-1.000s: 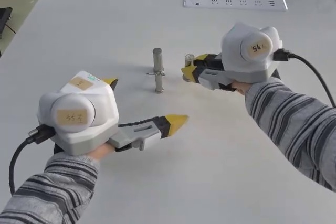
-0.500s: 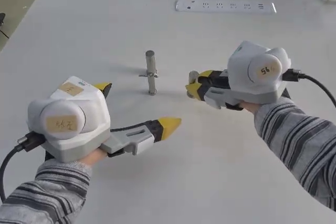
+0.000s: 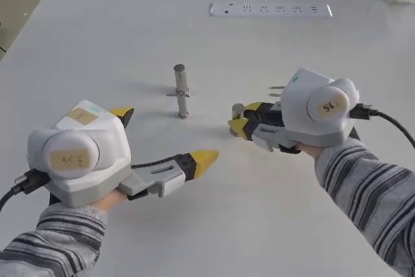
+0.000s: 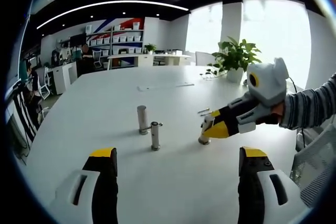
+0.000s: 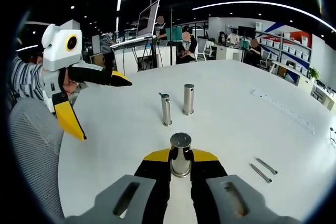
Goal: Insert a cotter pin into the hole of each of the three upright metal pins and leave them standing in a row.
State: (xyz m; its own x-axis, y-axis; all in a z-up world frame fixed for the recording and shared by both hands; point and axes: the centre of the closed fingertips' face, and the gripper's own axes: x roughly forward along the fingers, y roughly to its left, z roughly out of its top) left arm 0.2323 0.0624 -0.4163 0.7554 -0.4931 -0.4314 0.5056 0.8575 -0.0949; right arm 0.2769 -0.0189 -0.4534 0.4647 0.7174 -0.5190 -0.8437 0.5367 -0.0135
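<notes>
Your right gripper [image 5: 180,157] is clamped on a pin [image 5: 180,145]. The jaws pinch its shaft from both sides and it stands upright, with its flat top just above the yellow tips. In the left gripper view the foot of that pin is down at the table [image 4: 173,182], though whether it actually touches is hard to tell.

Your left gripper [image 4: 178,153] is spread wide with nothing between its jaws. It hangs over the table, well apart from every pin. From there the held pin is ahead and toward the right-hand jaw, still clear of it.

Two more pins stand straight ahead of your right gripper, beyond the held one and apart from it. The near pin [image 5: 166,109] has a cotter [image 5: 160,95] sticking out sideways at its top. The far pin [image 5: 188,99] stands just beside it, a little further off. Both are upright. Seen from your left gripper, the pair stands ahead and between the jaws' lines, nearer the left-hand one.

Two loose cotters [image 5: 262,167] lie flat on the table just to the right of your right gripper, side by side. A strip [image 3: 271,10] lies well beyond both grippers.
</notes>
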